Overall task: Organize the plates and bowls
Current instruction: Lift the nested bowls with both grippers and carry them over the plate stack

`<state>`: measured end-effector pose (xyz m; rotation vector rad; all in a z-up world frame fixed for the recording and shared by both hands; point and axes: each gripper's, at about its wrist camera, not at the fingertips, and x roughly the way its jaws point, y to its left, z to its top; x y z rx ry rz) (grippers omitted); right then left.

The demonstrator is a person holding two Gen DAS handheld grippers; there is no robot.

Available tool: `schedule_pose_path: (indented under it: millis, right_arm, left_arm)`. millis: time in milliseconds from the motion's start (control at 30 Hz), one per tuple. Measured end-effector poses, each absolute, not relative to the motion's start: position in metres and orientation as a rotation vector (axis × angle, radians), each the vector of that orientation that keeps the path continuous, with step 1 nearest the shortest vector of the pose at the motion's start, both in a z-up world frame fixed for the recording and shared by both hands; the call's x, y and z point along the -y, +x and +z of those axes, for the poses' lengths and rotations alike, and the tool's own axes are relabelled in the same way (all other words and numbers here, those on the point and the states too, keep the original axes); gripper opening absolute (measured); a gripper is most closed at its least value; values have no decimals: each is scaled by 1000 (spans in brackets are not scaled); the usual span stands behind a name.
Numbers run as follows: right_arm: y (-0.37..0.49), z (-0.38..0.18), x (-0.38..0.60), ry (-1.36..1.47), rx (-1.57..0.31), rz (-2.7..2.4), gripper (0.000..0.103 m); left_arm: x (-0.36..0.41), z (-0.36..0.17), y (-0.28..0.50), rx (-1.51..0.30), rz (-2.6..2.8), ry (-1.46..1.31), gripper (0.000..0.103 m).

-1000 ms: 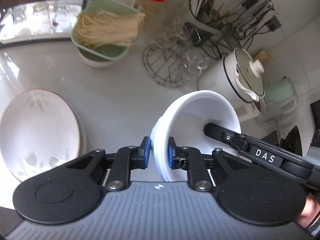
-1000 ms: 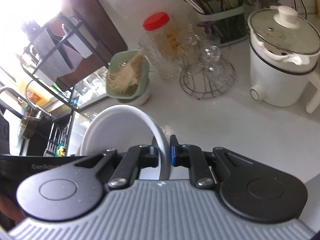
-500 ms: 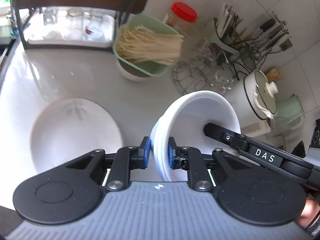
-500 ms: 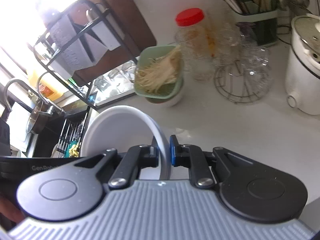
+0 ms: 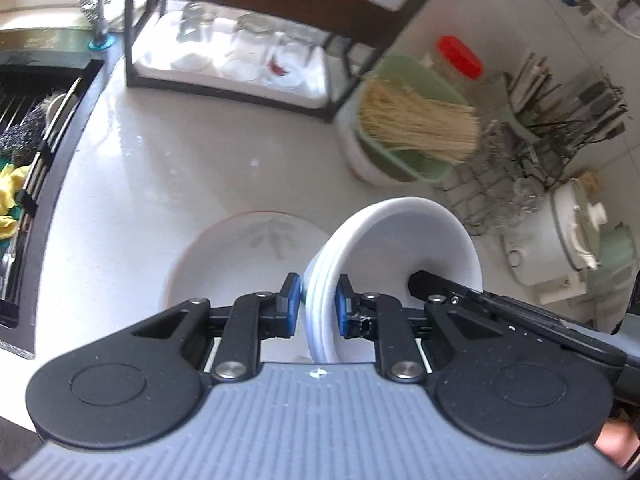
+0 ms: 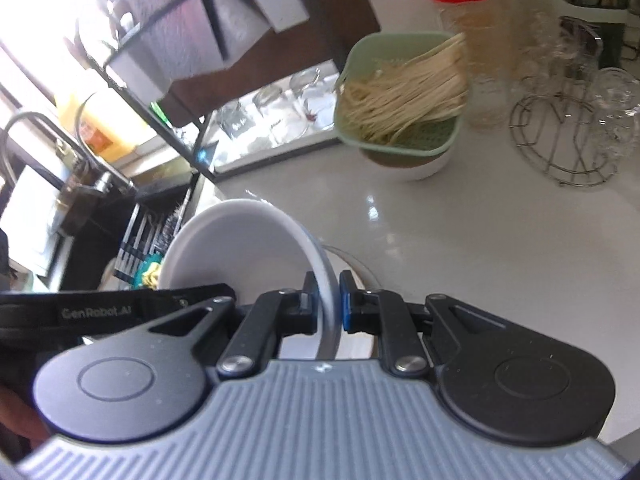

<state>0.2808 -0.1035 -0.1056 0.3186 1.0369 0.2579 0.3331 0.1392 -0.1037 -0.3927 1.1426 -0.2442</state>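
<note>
Bowls point(image 5: 404, 240) — smooth white, stacked (round-rimmed); both grippers point(image 5: 317, 306) point(image 6: 328, 300) clamped.

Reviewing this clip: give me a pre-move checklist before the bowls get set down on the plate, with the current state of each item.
1. Left gripper clamps the rim of the stacked white bowls: ok.
2. Right gripper clamps the opposite rim: ok.
3. Bowls nested evenly: ok at the left rim, otherwise cannot tell.
4. Patterned plate lies bare beneath the bowls: ok.
5. Bowls level for set-down: cannot tell.
6. Noodle strainer stands apart from the plate: ok.
</note>
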Motion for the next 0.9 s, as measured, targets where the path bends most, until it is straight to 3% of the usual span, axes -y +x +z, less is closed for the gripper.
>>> schedule_pose_path:
  millis: [400, 833, 900]
  right_arm:
    - [285, -161, 69, 314, -1155, 191, 15]
    - [288, -175, 69, 268, -1153, 182, 15]
    - [285, -171, 69, 271, -1143, 174, 15]
  left_arm:
    - [-169, -166, 346, -1249, -231, -391, 20]
    - [-159, -181, 350, -1270, -211, -354, 20]
    - [-157, -177, 351, -1268, -195, -338, 26]
